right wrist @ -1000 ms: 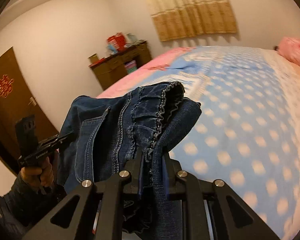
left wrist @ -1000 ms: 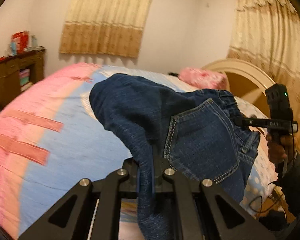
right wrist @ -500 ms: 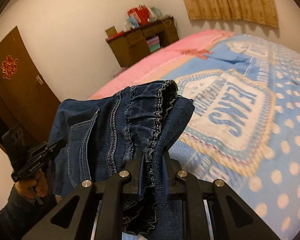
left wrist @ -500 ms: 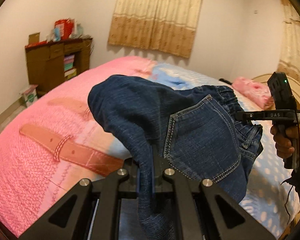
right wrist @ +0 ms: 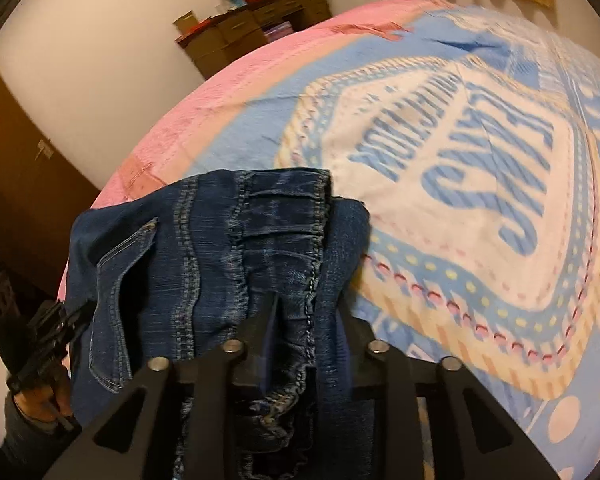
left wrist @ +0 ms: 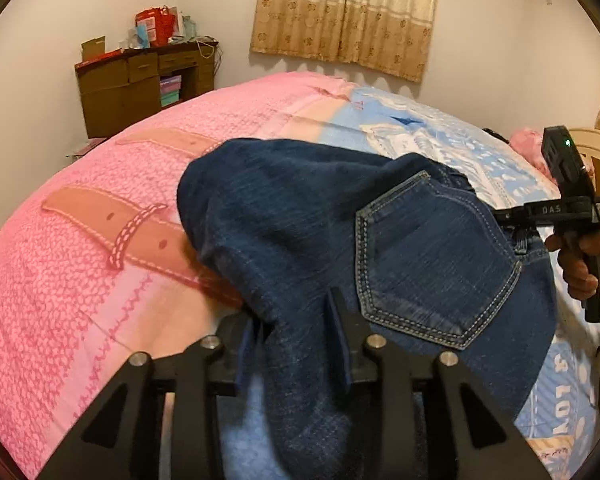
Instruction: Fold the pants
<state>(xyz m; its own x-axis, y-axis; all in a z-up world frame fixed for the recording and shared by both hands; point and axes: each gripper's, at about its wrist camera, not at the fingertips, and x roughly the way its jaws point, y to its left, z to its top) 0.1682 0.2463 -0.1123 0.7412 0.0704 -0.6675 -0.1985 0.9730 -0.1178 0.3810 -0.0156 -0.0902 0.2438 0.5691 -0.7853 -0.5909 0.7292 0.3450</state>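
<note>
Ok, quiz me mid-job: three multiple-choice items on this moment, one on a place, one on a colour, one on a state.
1. Where is the wooden desk?
A. against the far wall beyond the bed
B. on the bed
C. under the curtain

2. What colour are the pants?
A. black
B. dark blue
C. grey

3. How are the pants held?
A. left gripper alone
B. lying loose on the bed
C. both grippers shut on them

Answers:
1 A, it stands past the bed edge.
2 B, denim with pale stitching.
3 C, left gripper and right gripper each pinch cloth.
</note>
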